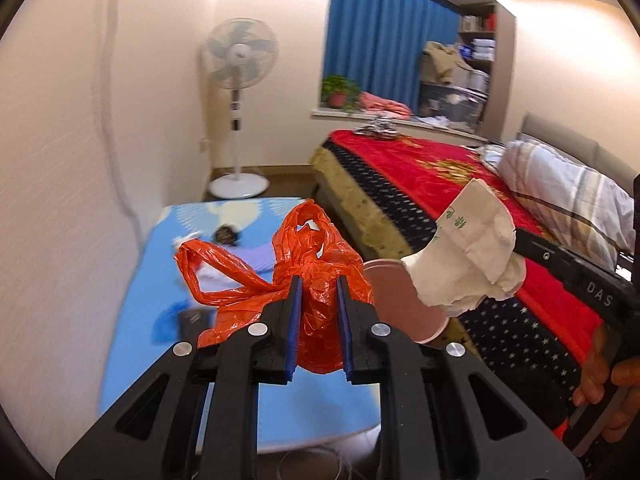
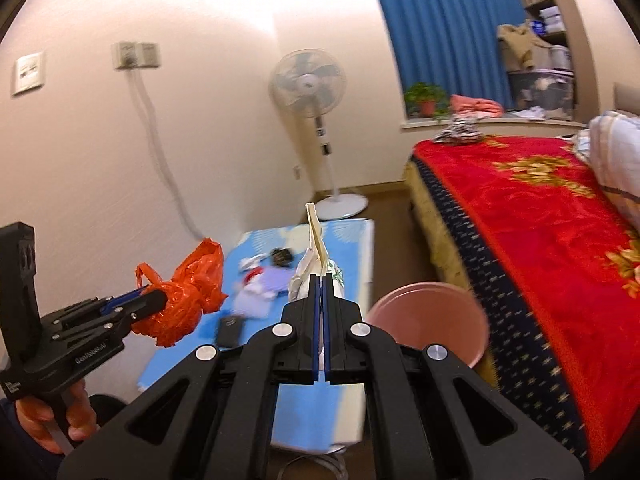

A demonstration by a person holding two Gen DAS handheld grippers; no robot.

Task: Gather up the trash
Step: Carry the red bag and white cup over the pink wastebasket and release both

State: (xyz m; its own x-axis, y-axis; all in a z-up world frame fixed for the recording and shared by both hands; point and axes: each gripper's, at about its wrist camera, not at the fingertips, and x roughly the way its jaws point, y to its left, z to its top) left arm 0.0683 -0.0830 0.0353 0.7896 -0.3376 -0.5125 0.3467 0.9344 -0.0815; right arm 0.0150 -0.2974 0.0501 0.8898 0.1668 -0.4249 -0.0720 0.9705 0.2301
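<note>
Our left tool [image 1: 318,286] clamps a crumpled orange plastic bag [image 1: 316,280]; our right tool [image 2: 322,284] pinches a white paper bag [image 1: 466,252] over the round pink plastic bin [image 2: 430,320], beside the blue surface [image 2: 352,240].

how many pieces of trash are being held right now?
2. An orange plastic bag is clamped in the left claw; a crumpled white paper bag is pinched in the right claw. More litter on the blue table, blurred.

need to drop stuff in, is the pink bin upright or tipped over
Upright: the pink bin stands beside the bed, its round mouth facing up.
</note>
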